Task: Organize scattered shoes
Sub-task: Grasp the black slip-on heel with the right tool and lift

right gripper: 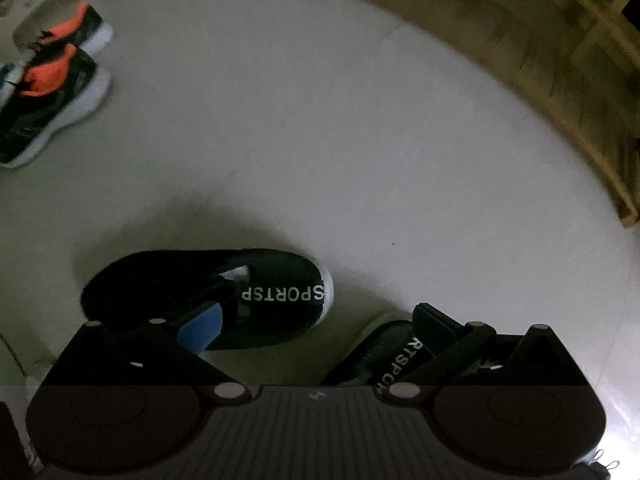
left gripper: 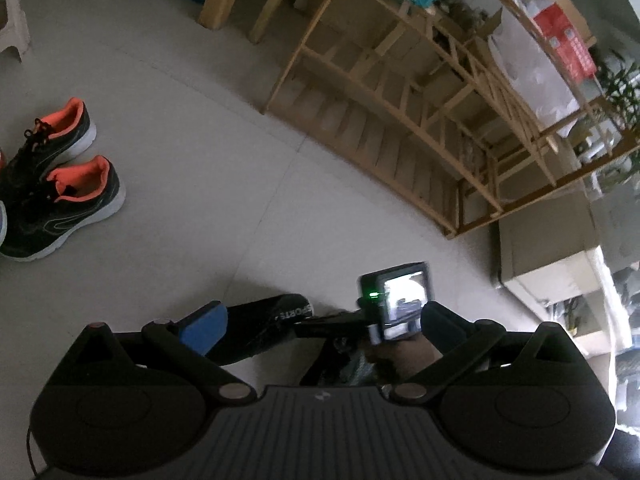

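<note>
- The right gripper [right gripper: 316,328] hangs low over two black slip-on shoes lettered "SPORTS"; its jaws stand wide and hold nothing.
- The nearer black shoe [right gripper: 208,300] lies on the floor at about 10 o'clock from that gripper's centre, with the blue-padded finger [right gripper: 200,330] just over its collar. The second black shoe [right gripper: 384,356] sits at about 4 o'clock, partly hidden under the other finger.
- The left gripper [left gripper: 320,332] is also spread wide and empty, hovering above and looking down on the right gripper's camera.
- Judging by the layout, the step in hand is picking up one black shoe. It would go best to centre the jaws across the collar or heel wall, where the knit is firmest, then close squarely so the shoe does not twist.
- A black-and-orange sneaker pair [left gripper: 60,184] already stands side by side at 9 o'clock in the left view, well apart.
- The wooden shoe rack [left gripper: 400,120] runs from 12 to 3 o'clock with bare slats; open floor lies between it and the shoes.
- The second shoe close beside the first could snag the far finger.
</note>
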